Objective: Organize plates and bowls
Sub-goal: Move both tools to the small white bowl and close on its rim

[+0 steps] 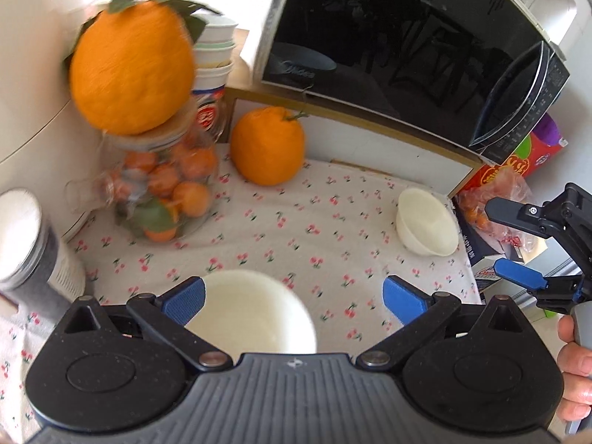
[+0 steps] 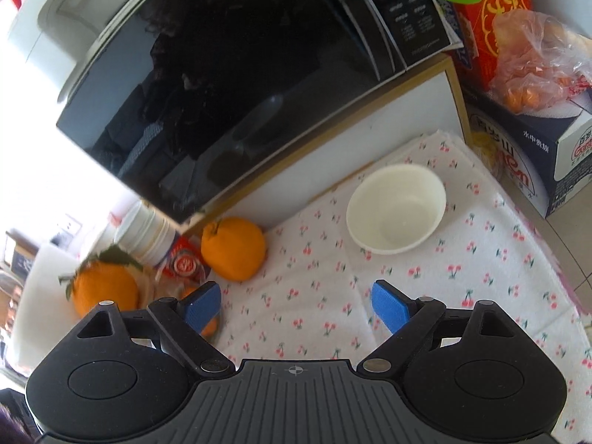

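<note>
White bowls (image 1: 255, 310) (image 1: 427, 227), two; large oranges (image 1: 268, 146) (image 1: 131, 66), two.

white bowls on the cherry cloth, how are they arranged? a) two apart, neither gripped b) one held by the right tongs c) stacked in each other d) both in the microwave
a: one white bowl sits between the open left tongs with the pads off it, the other bowl stands apart near the cloth's edge.

Cherry-print cloth (image 1: 314, 222), two white bowls (image 1: 427, 227) (image 1: 255, 310), orange (image 1: 268, 146), fruit jar (image 1: 166, 188)
</note>
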A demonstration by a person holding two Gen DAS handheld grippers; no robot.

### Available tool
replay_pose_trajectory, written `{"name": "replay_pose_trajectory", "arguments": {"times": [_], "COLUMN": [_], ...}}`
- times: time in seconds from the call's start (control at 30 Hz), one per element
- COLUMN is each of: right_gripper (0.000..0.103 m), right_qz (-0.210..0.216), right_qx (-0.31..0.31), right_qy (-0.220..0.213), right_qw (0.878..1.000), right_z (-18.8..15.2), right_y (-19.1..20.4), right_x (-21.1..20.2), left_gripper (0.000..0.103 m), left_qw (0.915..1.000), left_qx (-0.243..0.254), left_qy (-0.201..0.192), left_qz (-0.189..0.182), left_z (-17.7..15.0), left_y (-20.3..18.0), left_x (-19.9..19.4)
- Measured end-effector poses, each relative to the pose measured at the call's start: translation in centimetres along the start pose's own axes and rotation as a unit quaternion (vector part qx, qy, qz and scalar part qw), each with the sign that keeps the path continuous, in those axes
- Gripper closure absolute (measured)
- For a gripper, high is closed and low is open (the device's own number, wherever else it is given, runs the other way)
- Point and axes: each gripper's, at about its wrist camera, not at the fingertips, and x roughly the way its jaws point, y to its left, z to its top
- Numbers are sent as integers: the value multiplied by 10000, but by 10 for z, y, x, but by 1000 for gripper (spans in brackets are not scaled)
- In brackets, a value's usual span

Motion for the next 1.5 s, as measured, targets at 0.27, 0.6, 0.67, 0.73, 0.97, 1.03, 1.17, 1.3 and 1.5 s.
{"name": "replay_pose_trajectory", "arguments": {"times": [0.27,0.6,0.67,0.73,0.97,1.03,1.17,1.3,1.5], "right_gripper": [9,9,9,9,20,29,40,52,68], "right_qz": [206,1385,1269,1109,913,820,662,515,477], "right_qx": [385,2006,1923,1884,2067,2081,2093,2040,2082], "right_qy": [-143,-101,-140,-204,-253,-239,-201,-169,-129], "right_qw": [9989,9698,9730,9756,9738,9744,9754,9775,9768], "right_z": [25,39,40,41,40,39,36,32,27], "right_y": [-38,-135,-138,-142,-166,-170,-174,-174,-174], "right_x": [22,68,72,75,87,91,98,102,106], "left_gripper": [0,0,1,2,18,27,42,56,79], "left_qw": [9984,9947,9955,9963,9961,9959,9957,9956,9951], "left_qx": [561,1003,877,739,595,611,570,500,510], "left_qy": [-76,43,52,32,55,102,223,288,396], "left_qz": [-36,-240,-342,-427,-648,-653,-694,-744,-746], "left_z": [29,53,57,59,54,52,50,47,46], "left_y": [-43,-81,-85,-88,-103,-105,-107,-104,-106], "left_x": [29,100,115,129,163,169,175,180,181]}}
